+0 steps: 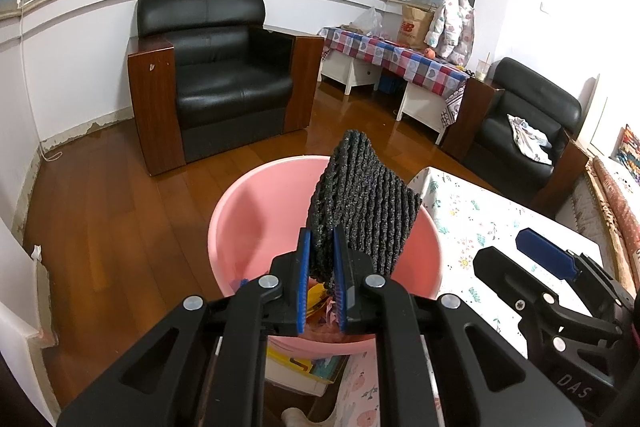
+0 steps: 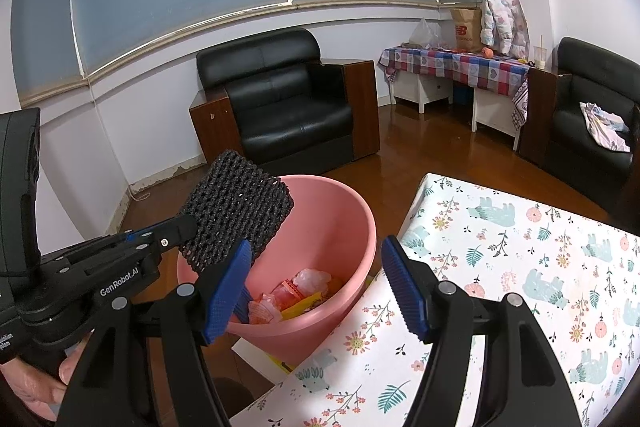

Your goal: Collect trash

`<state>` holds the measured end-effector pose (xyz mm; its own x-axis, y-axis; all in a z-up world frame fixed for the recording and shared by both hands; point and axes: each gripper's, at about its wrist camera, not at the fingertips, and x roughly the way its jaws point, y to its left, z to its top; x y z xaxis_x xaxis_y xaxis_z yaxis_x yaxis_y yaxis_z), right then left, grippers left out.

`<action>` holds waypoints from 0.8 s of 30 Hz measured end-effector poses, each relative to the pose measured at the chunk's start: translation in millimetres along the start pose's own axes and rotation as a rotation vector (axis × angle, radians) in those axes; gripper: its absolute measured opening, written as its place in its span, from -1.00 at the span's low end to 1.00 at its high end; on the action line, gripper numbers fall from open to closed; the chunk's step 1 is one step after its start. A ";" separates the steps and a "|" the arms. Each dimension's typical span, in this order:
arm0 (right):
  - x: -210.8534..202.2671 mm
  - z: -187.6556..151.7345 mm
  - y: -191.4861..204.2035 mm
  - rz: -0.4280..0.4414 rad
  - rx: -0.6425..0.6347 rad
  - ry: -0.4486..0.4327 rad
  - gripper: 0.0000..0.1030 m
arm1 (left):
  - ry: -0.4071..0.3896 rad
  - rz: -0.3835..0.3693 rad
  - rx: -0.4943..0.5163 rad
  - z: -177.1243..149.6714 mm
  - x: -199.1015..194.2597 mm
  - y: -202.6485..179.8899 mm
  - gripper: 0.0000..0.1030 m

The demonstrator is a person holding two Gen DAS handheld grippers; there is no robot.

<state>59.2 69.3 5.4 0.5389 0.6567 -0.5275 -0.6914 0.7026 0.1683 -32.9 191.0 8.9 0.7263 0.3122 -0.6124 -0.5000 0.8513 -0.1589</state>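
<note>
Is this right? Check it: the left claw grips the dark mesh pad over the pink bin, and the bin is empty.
Not quite. The left claw does grip the dark mesh pad over the pink bin, but the bin is not empty. The right wrist view shows wrappers and scraps lying at its bottom.

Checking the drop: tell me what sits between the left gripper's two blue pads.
In the left wrist view, the black mesh pad is pinched between the left gripper pads, above the pink bin.
</note>
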 end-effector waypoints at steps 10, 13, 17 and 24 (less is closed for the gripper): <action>-2.8 1.0 -1.0 -0.002 -0.001 -0.006 0.29 | -0.001 0.001 0.001 -2.0 0.1 -2.7 -0.79; -6.8 0.6 -2.8 -0.004 -0.002 -0.010 0.29 | -0.002 0.001 0.001 -2.3 -0.9 -4.0 -0.79; -7.8 2.6 -3.2 -0.005 -0.001 -0.012 0.29 | -0.003 0.002 0.003 -2.5 -1.4 -4.4 -0.79; -8.9 2.4 -2.6 -0.006 -0.005 -0.013 0.29 | -0.005 0.005 0.003 -4.1 -1.1 -6.2 -0.79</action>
<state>57.4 62.3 11.6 0.5496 0.6558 -0.5175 -0.6903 0.7054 0.1607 -32.6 183.6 7.4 0.7262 0.3181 -0.6095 -0.5020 0.8511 -0.1539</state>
